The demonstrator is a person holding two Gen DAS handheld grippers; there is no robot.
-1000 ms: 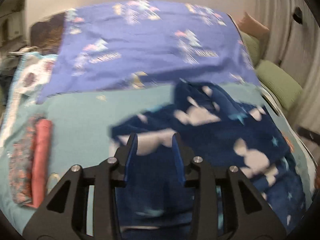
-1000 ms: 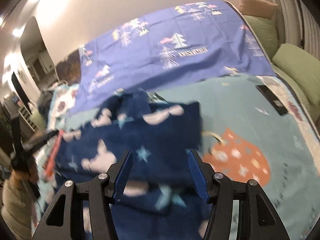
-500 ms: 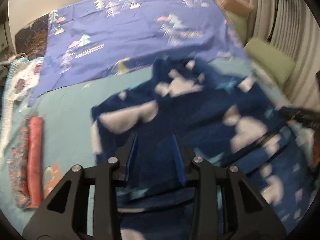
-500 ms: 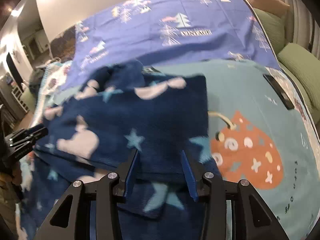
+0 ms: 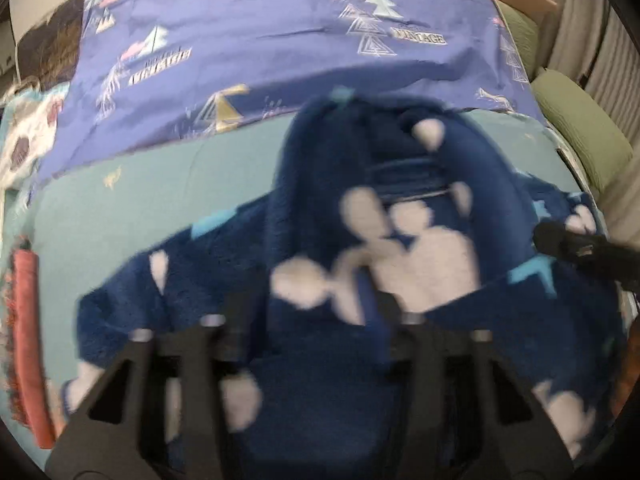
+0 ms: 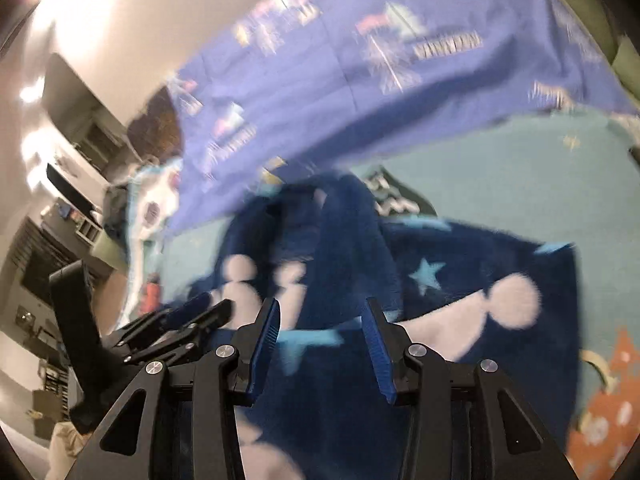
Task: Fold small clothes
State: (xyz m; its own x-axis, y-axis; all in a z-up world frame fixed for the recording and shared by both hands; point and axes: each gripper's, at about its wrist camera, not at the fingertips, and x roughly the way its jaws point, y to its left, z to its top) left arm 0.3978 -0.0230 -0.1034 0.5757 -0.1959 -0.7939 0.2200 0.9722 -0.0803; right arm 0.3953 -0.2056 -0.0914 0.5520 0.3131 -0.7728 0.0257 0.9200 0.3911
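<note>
1. a navy fleece garment (image 5: 400,248) printed with white shapes and pale stars lies spread on the teal bed cover (image 5: 132,200), hood end toward the purple sheet (image 5: 280,40); by the look of it, folding is only starting.
2. a red folded piece (image 5: 26,336) at the cover's left edge may be work already done; the fleece's sleeves and body seem unfolded.
3. the right claw (image 6: 324,344) is spread, its blue pads apart above the fleece with no cloth visibly pinched between them.
4. the left claw (image 5: 316,320) hangs low over the garment, but blur hides its pads; whether it grips cloth cannot be told.
5. the garment's near hem is cut off by both claws; motion blur smears the prints.
</note>
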